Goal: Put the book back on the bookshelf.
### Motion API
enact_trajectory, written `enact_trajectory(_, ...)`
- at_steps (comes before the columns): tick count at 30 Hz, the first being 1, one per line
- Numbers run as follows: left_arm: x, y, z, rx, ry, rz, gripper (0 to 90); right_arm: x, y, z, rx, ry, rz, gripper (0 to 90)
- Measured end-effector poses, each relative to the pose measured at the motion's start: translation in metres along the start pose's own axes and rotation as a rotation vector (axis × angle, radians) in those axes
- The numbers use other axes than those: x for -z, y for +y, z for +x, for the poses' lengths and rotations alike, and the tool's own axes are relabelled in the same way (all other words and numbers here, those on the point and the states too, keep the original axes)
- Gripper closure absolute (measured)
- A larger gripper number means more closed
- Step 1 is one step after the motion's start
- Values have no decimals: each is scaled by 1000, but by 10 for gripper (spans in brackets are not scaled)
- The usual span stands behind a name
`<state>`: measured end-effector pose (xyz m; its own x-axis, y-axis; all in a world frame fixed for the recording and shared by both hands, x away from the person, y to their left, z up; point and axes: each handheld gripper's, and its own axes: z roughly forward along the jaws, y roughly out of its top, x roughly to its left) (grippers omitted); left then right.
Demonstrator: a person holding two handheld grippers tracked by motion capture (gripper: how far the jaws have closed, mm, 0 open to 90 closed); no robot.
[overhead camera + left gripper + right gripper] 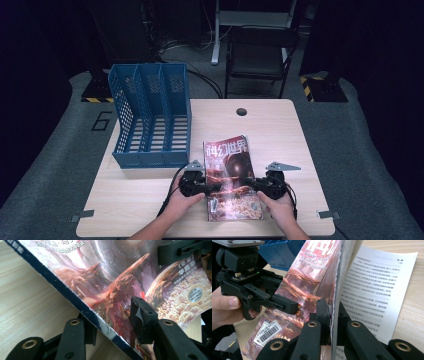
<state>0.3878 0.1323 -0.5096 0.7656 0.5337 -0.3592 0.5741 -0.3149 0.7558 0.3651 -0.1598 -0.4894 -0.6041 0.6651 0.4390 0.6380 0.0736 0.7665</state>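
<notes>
Gripping the magazine [231,175] from both sides at the lower middle of the high view, you have the right gripper [333,310] clamped on its page edge, jaws pinched tight with a loose printed page fanned out behind. Your left gripper [115,322] straddles the spine edge, one pad on the cover, one beneath; whether they press I cannot tell. Farther off, at upper left, the blue file rack [150,120] stands on the table [280,125]

Dark room, grey floor [50,150], black chair [260,55]
</notes>
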Motion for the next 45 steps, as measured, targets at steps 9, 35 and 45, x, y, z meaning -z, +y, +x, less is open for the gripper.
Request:
enact_trajectory(9,9,4,-5,-32,7,-6,672,1,0,-5,-37,21,21,828)
enact_trajectory(35,34,16,-13,-55,45,-59,819,-6,-3,-11,-93,75,106,688)
enact_trajectory(45,40,19,-15,-93,57,-68,829,-4,1,-7,-80,110,111,785)
